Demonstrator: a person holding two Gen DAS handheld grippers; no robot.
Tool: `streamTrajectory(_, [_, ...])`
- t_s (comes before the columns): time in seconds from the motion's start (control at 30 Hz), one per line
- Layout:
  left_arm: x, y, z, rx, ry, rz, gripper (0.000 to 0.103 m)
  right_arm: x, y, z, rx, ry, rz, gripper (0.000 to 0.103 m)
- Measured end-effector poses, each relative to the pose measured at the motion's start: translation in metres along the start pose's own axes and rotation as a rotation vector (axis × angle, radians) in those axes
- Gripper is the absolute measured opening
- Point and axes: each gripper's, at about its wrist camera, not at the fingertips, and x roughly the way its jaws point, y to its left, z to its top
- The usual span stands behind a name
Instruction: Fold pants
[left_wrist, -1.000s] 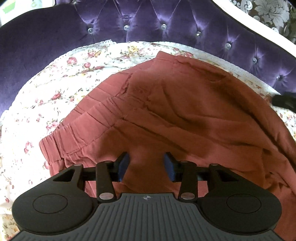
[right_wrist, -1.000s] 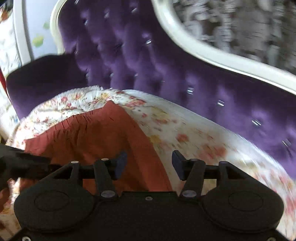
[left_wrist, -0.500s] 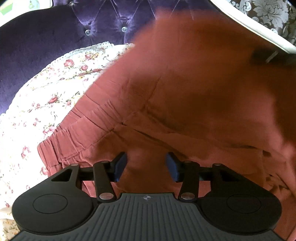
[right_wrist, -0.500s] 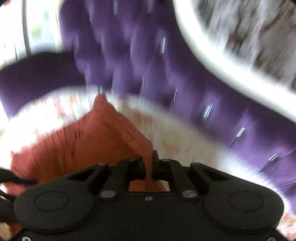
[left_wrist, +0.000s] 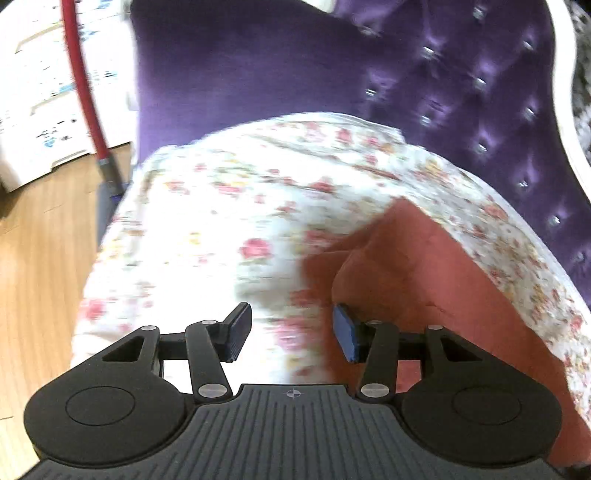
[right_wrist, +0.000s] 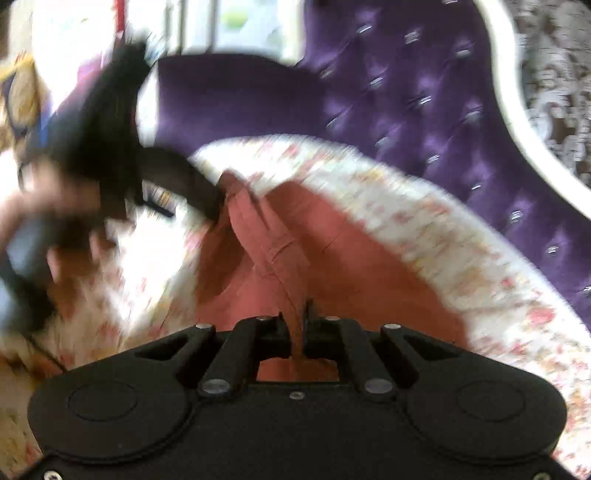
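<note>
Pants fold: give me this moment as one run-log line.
left gripper open, holding nothing | right gripper shut on pants | pants on floral cover

Left hand-held gripper (left_wrist: 291, 332) hangs with its jaws spread over bare floral cover (left_wrist: 221, 206), open room ahead and to its left; the rust pants (left_wrist: 424, 280) bunch just beside its right finger; the purple tufted backrest (left_wrist: 461, 92) walls off the far side; right hand-held gripper (right_wrist: 297, 332) is clamped on a raised fold of pants, the blurred left tool (right_wrist: 110, 147) crowding its left.
</note>
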Motion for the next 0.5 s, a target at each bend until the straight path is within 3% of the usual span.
streamTrajectory(0.13, [-0.021,0.001,0.001,0.046,-0.04,0.014,0.047,0.026,0.022,-0.018,-0.032,0.034,-0.038,0.015])
streamTrajectory(0.2, [-0.033,-0.008,0.0,0.093,-0.06,0.0,0.047,0.023,0.018,-0.02,-0.013,-0.001,-0.018,0.025])
streamTrajectory(0.37, [-0.046,-0.052,-0.015,0.239,-0.063,-0.059,0.047,-0.023,-0.009,-0.028,0.184,-0.11,0.089,0.046])
streamTrajectory(0.5, [-0.051,-0.083,-0.046,0.362,-0.017,-0.142,0.048,-0.077,-0.035,-0.055,0.282,-0.166,0.009,0.048])
